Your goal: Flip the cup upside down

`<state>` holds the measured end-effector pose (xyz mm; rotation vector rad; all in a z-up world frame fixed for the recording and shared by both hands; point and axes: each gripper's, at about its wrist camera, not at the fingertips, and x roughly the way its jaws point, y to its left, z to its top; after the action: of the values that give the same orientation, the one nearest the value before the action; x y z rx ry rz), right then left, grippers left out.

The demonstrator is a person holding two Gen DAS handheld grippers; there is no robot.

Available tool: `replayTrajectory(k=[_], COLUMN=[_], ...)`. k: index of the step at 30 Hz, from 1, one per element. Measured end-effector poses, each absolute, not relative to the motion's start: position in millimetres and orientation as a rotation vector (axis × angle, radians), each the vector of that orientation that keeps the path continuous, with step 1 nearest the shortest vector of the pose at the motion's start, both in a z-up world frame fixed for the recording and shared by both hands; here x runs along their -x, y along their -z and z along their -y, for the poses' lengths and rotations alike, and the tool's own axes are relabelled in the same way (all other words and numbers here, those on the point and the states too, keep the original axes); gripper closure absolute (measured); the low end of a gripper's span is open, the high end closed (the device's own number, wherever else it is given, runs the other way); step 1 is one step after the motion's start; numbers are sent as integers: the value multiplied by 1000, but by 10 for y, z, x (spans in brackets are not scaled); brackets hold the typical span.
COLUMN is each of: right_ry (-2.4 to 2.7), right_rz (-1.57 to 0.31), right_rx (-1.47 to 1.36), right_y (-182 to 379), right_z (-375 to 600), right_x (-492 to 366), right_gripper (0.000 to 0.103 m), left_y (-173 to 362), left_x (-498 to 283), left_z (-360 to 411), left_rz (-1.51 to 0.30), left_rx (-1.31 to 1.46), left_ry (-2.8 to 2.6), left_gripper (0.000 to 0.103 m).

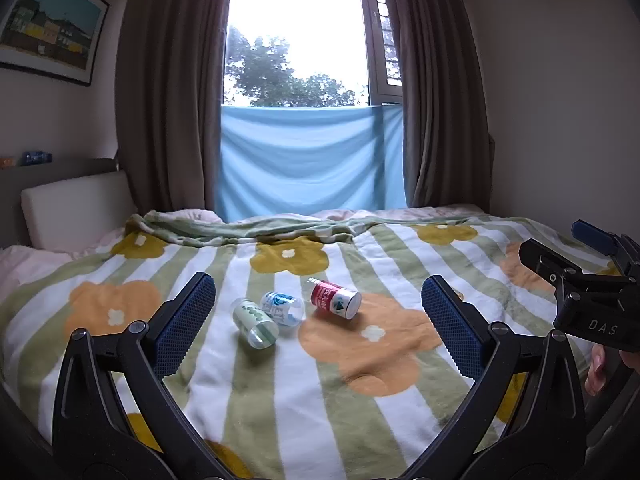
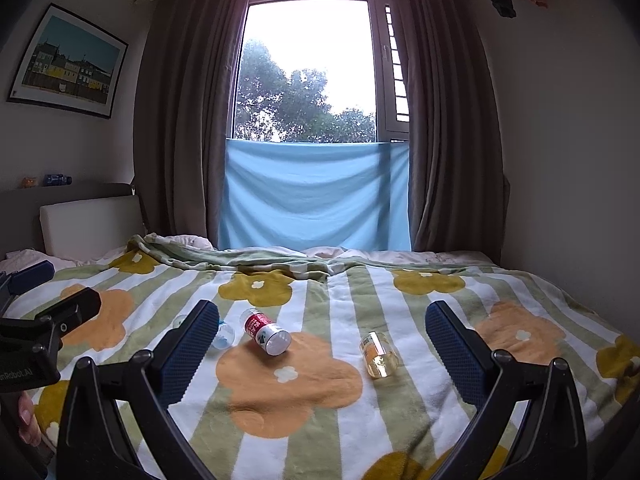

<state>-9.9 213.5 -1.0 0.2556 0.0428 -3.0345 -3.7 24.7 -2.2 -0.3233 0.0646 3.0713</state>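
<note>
Cups on their sides on a flowered blanket, both grippers empty above them.

Blanket fills the lower half of both views, soft and uneven, so any cup set mouth-down should, I judge, be pressed lightly and released only once level. Left gripper hangs with its jaws wide apart, holding nothing; right gripper likewise spread and empty. Red cup lies tipped at centre of the left view, its white end toward the camera; I cannot tell whether that end is base or mouth. Green cup and blue cup lie just beside each other to its left, both clear and seemingly empty. Yellow cup, right of centre in the right view, also looks empty. Approaching a cup across its body, then rotating, seems soundest.
</note>
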Motion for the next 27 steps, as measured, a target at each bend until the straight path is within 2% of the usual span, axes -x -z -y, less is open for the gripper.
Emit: replayTrajectory(k=[27], right_ry=[3034], right_rz=[-28], right_rx=[-259], right_y=[-6], right_z=[-2082], right_x=[120], right_gripper=[0], left_y=[13], left_x=[71], left_z=[-230], left_rz=[-57], left_rx=[340], left_ry=[-3087], left_gripper=[0])
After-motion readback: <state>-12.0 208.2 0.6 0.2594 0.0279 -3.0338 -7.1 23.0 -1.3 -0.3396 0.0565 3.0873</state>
